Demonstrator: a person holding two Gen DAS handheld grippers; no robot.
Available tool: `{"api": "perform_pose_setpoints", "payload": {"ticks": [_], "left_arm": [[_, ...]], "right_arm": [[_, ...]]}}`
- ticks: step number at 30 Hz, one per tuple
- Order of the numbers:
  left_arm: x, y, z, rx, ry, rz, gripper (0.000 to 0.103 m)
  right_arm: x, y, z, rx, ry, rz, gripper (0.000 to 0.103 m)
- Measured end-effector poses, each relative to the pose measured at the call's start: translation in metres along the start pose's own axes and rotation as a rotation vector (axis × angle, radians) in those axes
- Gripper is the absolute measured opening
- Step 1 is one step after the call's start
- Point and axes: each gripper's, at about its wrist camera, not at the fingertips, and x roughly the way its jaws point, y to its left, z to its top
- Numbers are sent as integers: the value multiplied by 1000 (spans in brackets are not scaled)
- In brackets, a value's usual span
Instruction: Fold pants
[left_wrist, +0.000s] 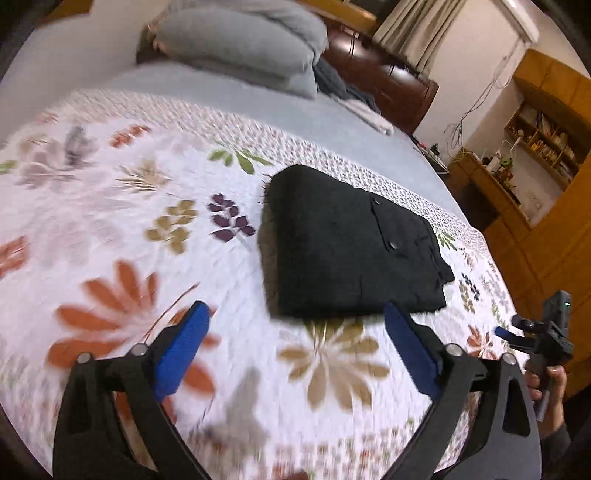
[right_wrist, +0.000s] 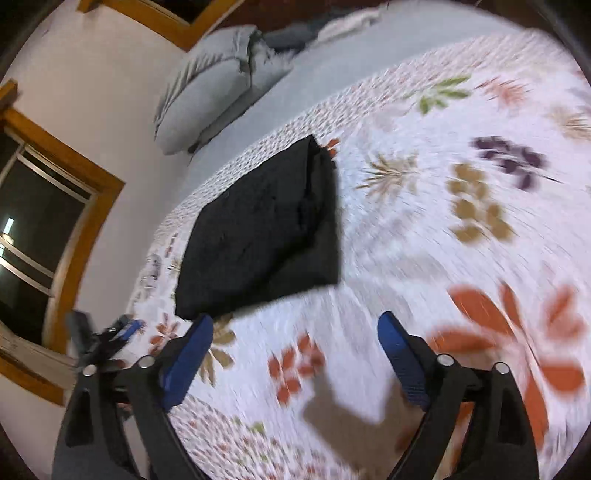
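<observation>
Black folded pants lie as a compact rectangle on my bed's white floral quilt, near its patterned border. My left gripper hangs just short of their near edge, jaws spread wide and empty. My right gripper does likewise, wide and holding nothing, pants ahead to its left.

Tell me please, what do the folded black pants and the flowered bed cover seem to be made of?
The folded black pants look like a thick, matte woven cloth, perhaps cotton: no shine, with stiff folds and dark buttons. The flowered white bed cover seems a quilted printed cotton; blur leaves its stitching uncertain.
</observation>
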Motion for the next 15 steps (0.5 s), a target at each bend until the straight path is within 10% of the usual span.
{"api": "perform_pose_setpoints", "payload": {"ticks": [7,15], "left_arm": [[-93,-49,-59,79,-99,181,100],[-175,-130,-106,138,-191,224,100]], "right_arm": [[-74,20,-84,-7,-125,-105,99],[-153,68,-150,-95,-251,-214,100]]}}
